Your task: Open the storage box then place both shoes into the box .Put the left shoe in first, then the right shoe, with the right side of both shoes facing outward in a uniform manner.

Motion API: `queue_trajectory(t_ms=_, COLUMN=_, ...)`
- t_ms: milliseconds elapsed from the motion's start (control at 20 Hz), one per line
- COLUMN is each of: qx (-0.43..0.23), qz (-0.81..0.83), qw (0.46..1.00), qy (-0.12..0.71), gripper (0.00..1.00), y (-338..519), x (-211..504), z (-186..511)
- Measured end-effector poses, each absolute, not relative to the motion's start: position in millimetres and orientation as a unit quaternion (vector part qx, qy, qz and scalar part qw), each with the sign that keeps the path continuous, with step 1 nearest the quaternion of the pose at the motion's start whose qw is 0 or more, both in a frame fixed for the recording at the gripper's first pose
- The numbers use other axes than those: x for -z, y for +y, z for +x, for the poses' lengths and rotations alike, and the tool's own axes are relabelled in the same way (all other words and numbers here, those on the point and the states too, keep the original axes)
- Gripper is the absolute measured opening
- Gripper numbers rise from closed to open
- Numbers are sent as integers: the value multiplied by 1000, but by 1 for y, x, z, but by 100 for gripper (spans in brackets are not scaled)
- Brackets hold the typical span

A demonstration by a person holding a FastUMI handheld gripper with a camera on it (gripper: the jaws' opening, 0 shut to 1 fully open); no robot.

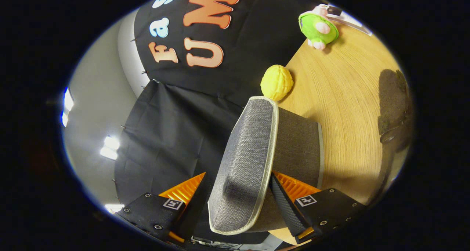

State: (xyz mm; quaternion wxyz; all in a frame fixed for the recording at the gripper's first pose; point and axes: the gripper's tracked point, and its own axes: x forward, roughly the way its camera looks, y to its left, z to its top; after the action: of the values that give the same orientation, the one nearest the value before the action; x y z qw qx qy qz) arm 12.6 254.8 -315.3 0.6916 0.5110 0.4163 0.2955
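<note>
The grey woven-fabric storage box [293,144], edged in pale cream piping, stands on the light wooden tabletop [349,97], seen with the whole view rolled sideways. Its grey fabric lid [246,163], bound with the same cream piping, is lifted clear of the box body and swung open, so that the lid's broad outer face is turned toward the camera and its rounded front corner lies between the gripper's fingers. The lid's far edge reaches close to a yellow ball at the table's edge. The box's dark side wall shows beyond the lid; its inside is hidden, so its contents cannot be told. A dark shape at the far side of the table may be a shoe [394,104], though it is too shadowed to be sure.
</note>
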Motion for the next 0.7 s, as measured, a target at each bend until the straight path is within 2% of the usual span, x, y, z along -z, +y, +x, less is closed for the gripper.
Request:
queue_trajectory(t_ms=200, qx=-296, qz=519, qw=698, qy=394, gripper=94, y=253, x=314, z=18)
queue_trajectory(t_ms=400, qx=-308, qz=518, qw=701, qy=381, gripper=87, y=251, x=311, z=19)
queue_trajectory(t_ms=700, qx=-323, qz=499, qw=729, qy=339, gripper=65, y=235, x=280, z=23)
